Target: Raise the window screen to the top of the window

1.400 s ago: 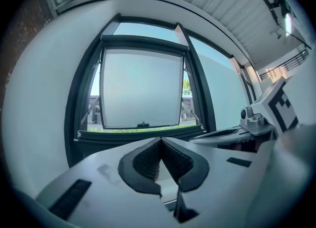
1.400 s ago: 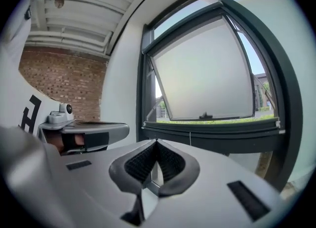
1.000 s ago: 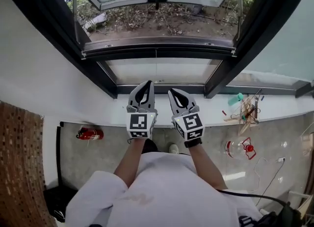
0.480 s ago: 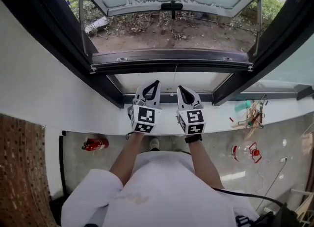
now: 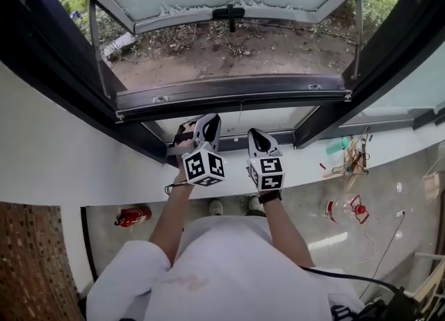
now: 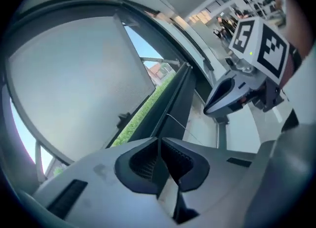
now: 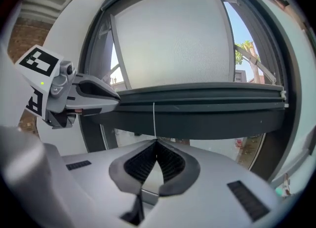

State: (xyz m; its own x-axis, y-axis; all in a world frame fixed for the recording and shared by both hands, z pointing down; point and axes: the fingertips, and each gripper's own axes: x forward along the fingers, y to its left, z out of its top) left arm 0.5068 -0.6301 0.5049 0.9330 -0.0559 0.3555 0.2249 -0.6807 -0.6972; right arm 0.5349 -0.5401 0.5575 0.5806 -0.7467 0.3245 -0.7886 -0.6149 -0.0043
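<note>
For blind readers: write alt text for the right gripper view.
The right tool, jaws shut, points at a dark bar across the window, where a white cord hangs down to its tips. A pale open window pane fills the frame above; the left tool shows at left.

The person is wearing a white short-sleeved shirt (image 5: 229, 264) (faintly stained in front) and a black wrist strap (image 5: 270, 196); a thin black cable (image 5: 348, 276) is trailing alongside. The left gripper (image 5: 208, 121) and right gripper (image 5: 254, 135) are showing grey shells, black ribbed pads (image 6: 143, 163) and black-and-white marker cubes (image 5: 204, 167).
</note>
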